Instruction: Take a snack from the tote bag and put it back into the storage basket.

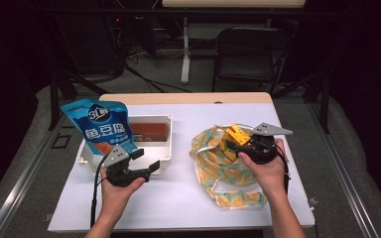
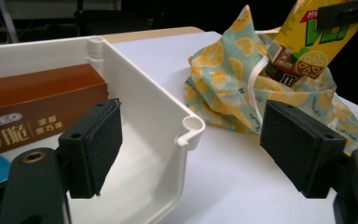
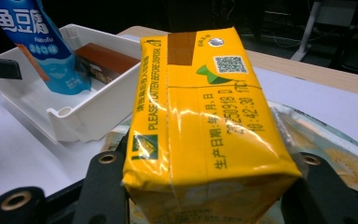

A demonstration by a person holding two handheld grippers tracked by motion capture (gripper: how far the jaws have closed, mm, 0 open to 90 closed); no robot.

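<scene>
Tray [image 1: 164, 148]: brown box [image 1: 148, 131], blue pouch [image 1: 101, 126] | right tool [image 1: 243, 141] clamps yellow carton [image 1: 235, 135] above bag [image 1: 218, 158] | left tool [image 1: 146, 166] apart.

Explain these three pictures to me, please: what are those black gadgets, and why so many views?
A person sits at a white table holding a two-jaw gripper in each hand. One picture looks down from above; the other two come from cameras riding on each gripper, looking along its jaws. The right gripper clamps a yellow drink carton above a lemon-print cloth bag. The left gripper is open and holds nothing; it sits at a white bin's corner. In the bin are a blue snack pouch and a brown box.
</scene>
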